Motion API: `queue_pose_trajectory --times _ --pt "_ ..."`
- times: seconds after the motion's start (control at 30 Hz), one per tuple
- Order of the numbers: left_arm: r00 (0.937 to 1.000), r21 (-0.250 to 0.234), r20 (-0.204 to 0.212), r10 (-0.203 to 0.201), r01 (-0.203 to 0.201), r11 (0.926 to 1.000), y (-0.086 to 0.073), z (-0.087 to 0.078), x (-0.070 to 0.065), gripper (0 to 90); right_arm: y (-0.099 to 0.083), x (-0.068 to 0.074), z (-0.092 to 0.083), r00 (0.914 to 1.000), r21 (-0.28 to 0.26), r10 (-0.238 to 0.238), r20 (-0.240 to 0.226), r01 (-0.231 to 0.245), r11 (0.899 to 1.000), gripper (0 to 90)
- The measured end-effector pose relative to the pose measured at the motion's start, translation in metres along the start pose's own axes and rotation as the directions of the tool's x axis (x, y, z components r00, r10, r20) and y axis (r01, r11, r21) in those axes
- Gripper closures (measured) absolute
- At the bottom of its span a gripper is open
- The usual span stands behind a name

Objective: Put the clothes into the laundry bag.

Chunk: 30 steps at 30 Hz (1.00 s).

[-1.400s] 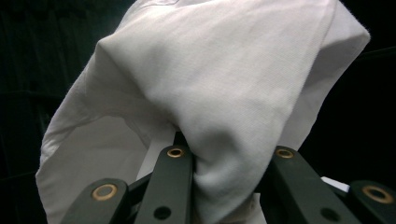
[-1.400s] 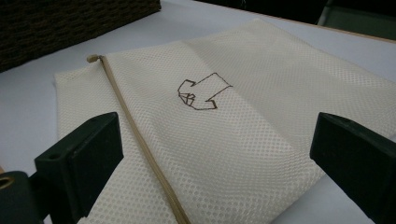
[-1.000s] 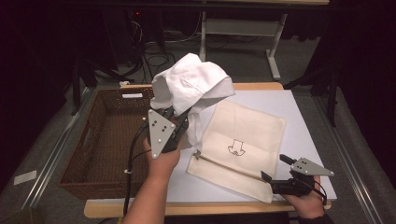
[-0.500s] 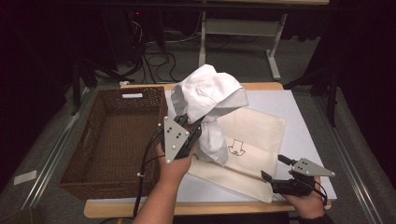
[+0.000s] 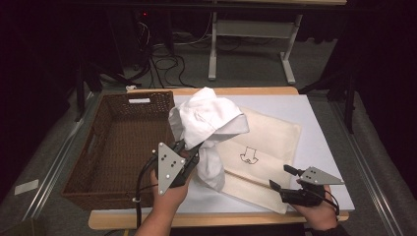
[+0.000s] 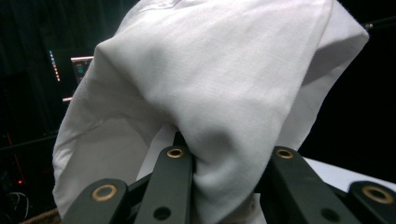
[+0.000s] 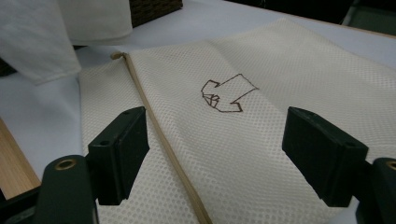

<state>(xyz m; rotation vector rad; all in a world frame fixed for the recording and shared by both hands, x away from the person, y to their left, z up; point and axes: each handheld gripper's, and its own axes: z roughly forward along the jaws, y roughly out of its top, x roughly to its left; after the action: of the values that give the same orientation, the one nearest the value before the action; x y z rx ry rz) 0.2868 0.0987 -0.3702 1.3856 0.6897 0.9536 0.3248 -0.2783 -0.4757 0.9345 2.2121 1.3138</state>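
At the left of the high view a brown wicker basket point(image 5: 105, 147) sits on the table. Just right of it, centre frame, the left gripper point(image 5: 189, 158) pinches a white cloth point(image 5: 209, 120) between its jaws; the cloth billows above them, and a fold hangs down onto the cream mesh bag point(image 5: 268, 147). That bag lies flat on the white mat point(image 5: 314, 118), a small drawn emblem point(image 5: 248, 155) on it. At lower right, the right gripper point(image 5: 281, 178) hovers over the bag's near edge, jaws spread apart though they have just been closing, nothing pressed between them.
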Motion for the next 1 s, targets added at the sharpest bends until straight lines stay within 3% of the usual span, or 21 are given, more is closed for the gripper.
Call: queue_pose_trajectory --times 0.23,0.37,0.47,0.6,0.77,1.0 --pt "0.9996 0.036 0.028 -0.001 0.000 0.9994 -0.022 -0.013 -0.007 78.3 0.008 0.009 0.028 0.9994 0.084 0.017 -0.031 -0.014 0.996 28.4" --pt "0.9992 0.040 0.028 -0.029 0.028 0.9988 -0.044 -0.018 -0.008 78.2 0.009 0.016 0.046 0.9990 0.138 -0.017 -0.041 0.023 0.990 31.6" --pt "0.9984 0.082 0.032 -0.046 0.044 0.9956 -0.054 -0.016 -0.006 78.2 0.009 0.020 0.059 0.9976 0.194 -0.036 -0.059 0.047 0.980 33.8" --pt "0.9980 0.094 0.033 -0.055 0.052 0.9942 -0.059 -0.015 -0.007 78.1 0.008 0.021 0.072 0.9976 0.257 -0.056 -0.041 0.064 0.964 35.6" --pt "0.9978 0.115 0.048 -0.046 0.040 0.9926 -0.063 -0.014 -0.012 77.9 0.006 0.019 0.074 0.9971 0.285 -0.065 -0.039 0.074 0.956 40.7" --pt "0.9972 0.138 0.066 -0.035 0.026 0.9901 -0.067 -0.011 -0.018 77.8 0.004 0.014 0.073 0.9976 0.285 -0.055 -0.041 0.064 0.956 55.9"
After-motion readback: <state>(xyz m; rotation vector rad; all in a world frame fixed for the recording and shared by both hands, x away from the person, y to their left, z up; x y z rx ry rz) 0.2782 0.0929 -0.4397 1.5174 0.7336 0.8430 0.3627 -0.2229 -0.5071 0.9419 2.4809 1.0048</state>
